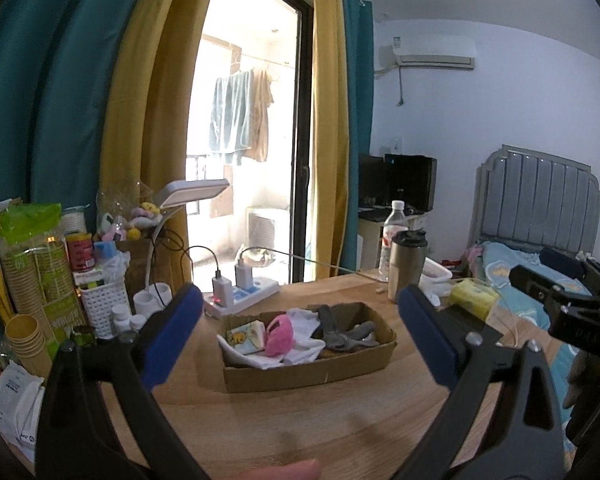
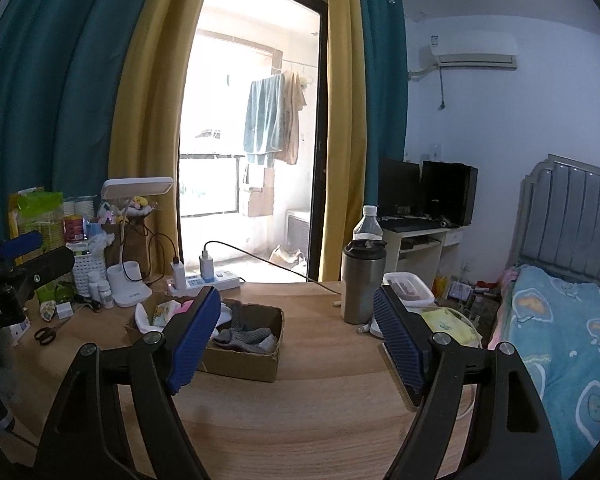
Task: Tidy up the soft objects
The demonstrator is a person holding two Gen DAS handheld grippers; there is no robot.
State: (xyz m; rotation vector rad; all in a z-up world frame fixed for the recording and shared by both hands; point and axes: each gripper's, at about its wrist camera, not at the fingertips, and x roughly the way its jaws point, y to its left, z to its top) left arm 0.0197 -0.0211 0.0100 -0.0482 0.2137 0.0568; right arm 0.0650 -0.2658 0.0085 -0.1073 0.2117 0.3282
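Presently, my left gripper (image 1: 300,320) stands with jaws wide apart and nothing between the pads; the cardboard box (image 1: 312,374) sits on the wooden table (image 1: 300,428) ahead of them, well short of contact, framed in the gap; inside lie a pink soft item (image 1: 280,338), white cloth (image 1: 306,330), a yellow-printed piece (image 1: 246,336) and grey socks (image 1: 350,336); my right gripper (image 2: 296,332) likewise stands apart and empty; from it the box (image 2: 240,360) lies ahead toward the left pad, part hidden behind it; a steel tumbler (image 2: 362,282) stands beyond, nearer the right pad.
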